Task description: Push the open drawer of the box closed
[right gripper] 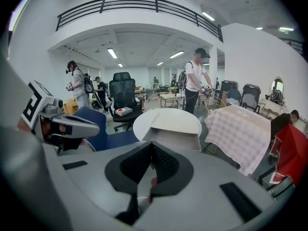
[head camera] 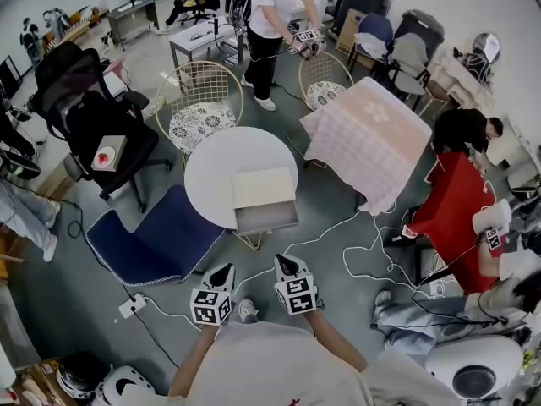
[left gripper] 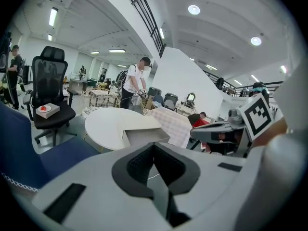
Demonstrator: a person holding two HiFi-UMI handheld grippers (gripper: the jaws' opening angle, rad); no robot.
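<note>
Nearest, the left gripper and the right gripper sit side by side, just apart, both aimed forward and down. In its own view the left gripper has its jaws pressed together with nothing between them. The right gripper is the same, jaws together and empty. Each carries a cube of black-and-white square markers. These are patterns only, with no letters to read.

On the floor just ahead of the right gripper, white cables loop across the grey. A blue mat lies ahead and left of the left gripper.

Straight ahead of both grippers, well apart from them, stands a round white table. The box rests on its near right part. Its drawer is pulled out toward the grippers, overhanging the table's edge.

Ahead and right of the right gripper is a pink checked cloth, with a red cloth further right. Far left of the left gripper is a black chair with a small carton on its seat. Any print on it is too small to read.

Beyond the table stand 2 wire chairs, and behind them a person in a white shirt.
</note>
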